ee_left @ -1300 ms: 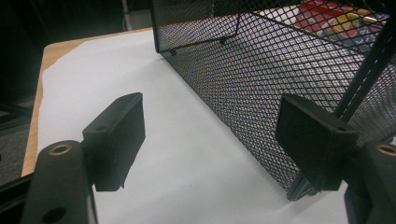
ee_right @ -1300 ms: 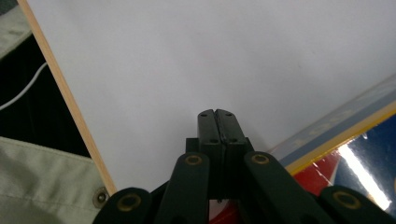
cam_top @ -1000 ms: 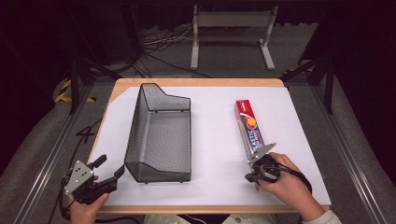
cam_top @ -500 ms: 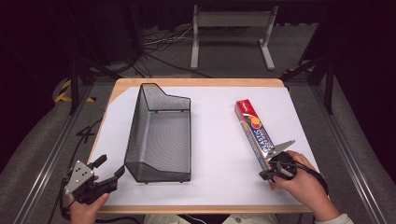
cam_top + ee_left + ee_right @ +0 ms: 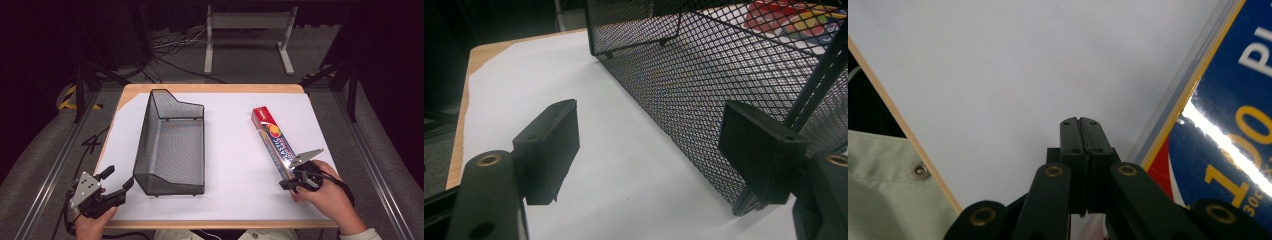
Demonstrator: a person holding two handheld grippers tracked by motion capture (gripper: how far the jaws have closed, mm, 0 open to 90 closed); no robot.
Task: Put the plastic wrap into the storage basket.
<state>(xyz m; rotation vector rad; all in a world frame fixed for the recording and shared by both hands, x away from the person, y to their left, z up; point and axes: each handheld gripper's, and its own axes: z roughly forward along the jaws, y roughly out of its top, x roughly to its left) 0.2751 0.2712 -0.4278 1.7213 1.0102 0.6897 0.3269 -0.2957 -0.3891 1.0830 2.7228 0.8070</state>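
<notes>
The long box [image 5: 275, 141] is laid at about four o'clock on the table [image 5: 235, 150], its near end just beside the clenched, empty right gripper [image 5: 288, 184], seemingly for nudging toward the mesh basket [image 5: 172, 145], beside which the released left gripper [image 5: 117, 181] is held.

"100" and "PL" on the blue box [image 5: 1233, 130]
</notes>
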